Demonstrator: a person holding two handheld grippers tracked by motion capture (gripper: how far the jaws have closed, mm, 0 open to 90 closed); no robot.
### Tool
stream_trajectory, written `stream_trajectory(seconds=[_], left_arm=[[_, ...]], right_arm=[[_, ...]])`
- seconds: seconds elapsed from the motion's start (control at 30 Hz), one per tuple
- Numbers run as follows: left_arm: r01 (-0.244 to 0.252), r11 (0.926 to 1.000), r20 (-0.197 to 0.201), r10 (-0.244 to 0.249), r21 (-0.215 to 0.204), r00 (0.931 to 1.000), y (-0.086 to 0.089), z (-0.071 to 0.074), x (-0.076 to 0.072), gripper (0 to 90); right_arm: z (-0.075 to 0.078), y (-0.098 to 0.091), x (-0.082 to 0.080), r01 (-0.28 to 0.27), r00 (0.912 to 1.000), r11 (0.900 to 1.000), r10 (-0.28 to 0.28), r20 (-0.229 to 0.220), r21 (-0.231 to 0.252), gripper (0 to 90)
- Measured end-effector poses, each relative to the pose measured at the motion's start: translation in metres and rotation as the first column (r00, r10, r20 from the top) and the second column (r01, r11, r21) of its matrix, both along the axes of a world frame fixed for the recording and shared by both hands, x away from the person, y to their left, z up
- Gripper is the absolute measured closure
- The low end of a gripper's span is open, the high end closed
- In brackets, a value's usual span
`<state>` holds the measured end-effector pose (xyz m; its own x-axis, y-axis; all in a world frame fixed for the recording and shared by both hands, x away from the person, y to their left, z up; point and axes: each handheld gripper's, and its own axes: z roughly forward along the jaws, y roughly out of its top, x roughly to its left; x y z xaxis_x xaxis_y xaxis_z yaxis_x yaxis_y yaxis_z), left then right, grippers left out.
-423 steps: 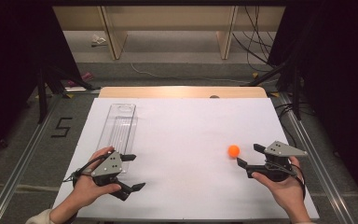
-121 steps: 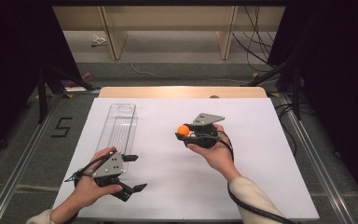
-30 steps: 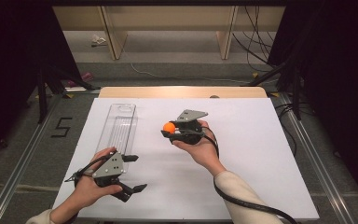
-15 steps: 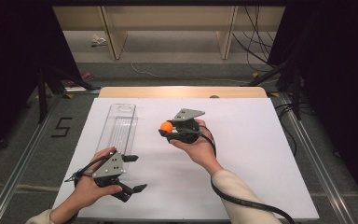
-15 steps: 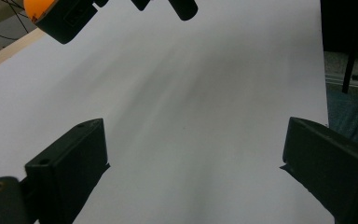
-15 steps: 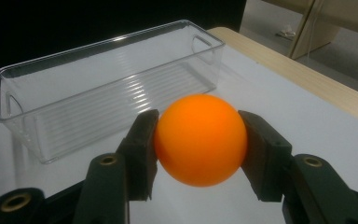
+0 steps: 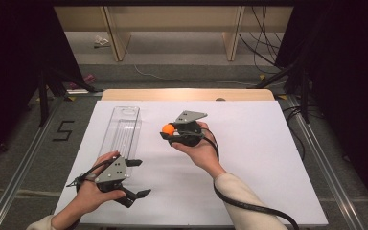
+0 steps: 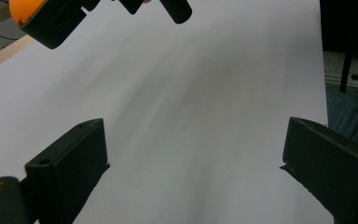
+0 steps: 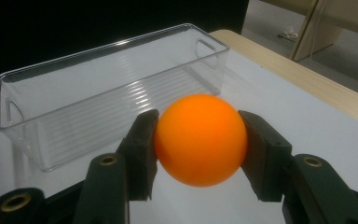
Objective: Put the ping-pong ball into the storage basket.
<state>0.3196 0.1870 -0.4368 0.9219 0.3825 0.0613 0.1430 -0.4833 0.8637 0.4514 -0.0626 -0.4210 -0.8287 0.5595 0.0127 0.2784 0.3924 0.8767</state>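
An orange ball [image 9: 200,139] sits clamped between the two black jaws of my right gripper [image 7: 168,132], held above the white table a short way right of a clear plastic bin [image 7: 122,132]. In the right gripper view the bin [image 9: 112,88] lies ahead and to the left, long, ribbed on its floor, with nothing in it. The ball [image 7: 168,129] shows small in the high view, and its edge [image 8: 23,9] peeks in at the top left of the left gripper view. My left gripper [image 7: 135,180] rests near the table's front left, jaws wide apart over bare white surface.
The white sheet [image 7: 249,158] covers the table, with a wooden strip [image 7: 187,94] along its far edge. Metal rails [image 7: 316,148] run along both sides. A cable [image 7: 249,206] trails from the right gripper under the forearm. Shelving legs stand beyond the table.
The right gripper with the ball has crept a little to the left, toward the bin. The left gripper has not moved.
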Motion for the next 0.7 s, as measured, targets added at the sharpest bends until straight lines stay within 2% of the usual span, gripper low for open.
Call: stream_trajectory(seconds=[0.7], left_arm=[[0.0,1.0,0.0,0.0,-0.004,1.0,0.0,0.0,0.0,6.2]], right_arm=[[0.001,0.011,0.003,-0.006,1.0,0.9999,0.006,-0.001,0.009,51.4]])
